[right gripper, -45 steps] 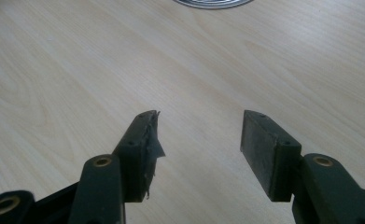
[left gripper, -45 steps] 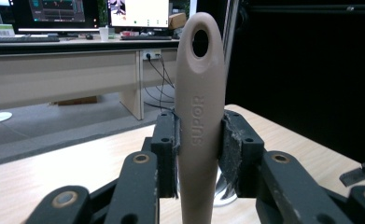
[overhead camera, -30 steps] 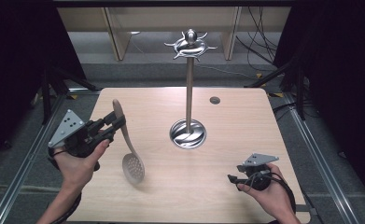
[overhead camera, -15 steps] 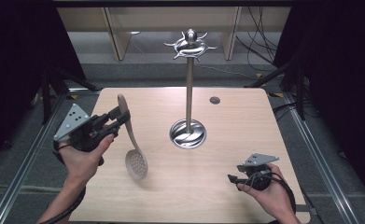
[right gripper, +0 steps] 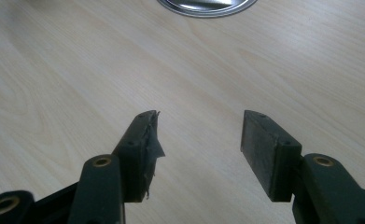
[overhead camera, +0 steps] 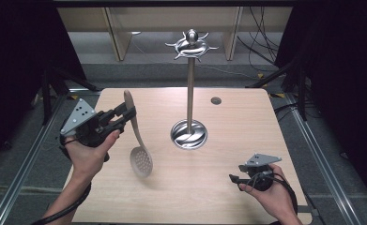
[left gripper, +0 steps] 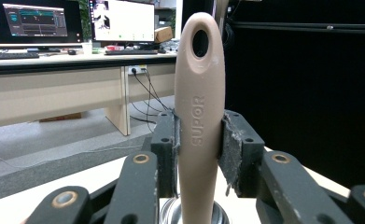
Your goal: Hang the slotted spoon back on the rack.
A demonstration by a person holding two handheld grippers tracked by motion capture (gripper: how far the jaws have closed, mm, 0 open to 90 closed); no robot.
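Now skimmer (overhead camera: 139,150) raised nearer stand (overhead camera: 189,93); left gripper (overhead camera: 125,113) clamps handle.

I read SUPOR stamped lengthwise along the beige handle of the skimmer (left gripper: 200,116) in front of me, and no other lettering is legible.

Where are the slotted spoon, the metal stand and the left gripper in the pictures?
slotted spoon (overhead camera: 141,161): high view, on its perforated bowl.
metal stand (overhead camera: 190,89): high view, on its upright pole.
left gripper (left gripper: 200,140): left gripper view, between the pads clamping the handle.
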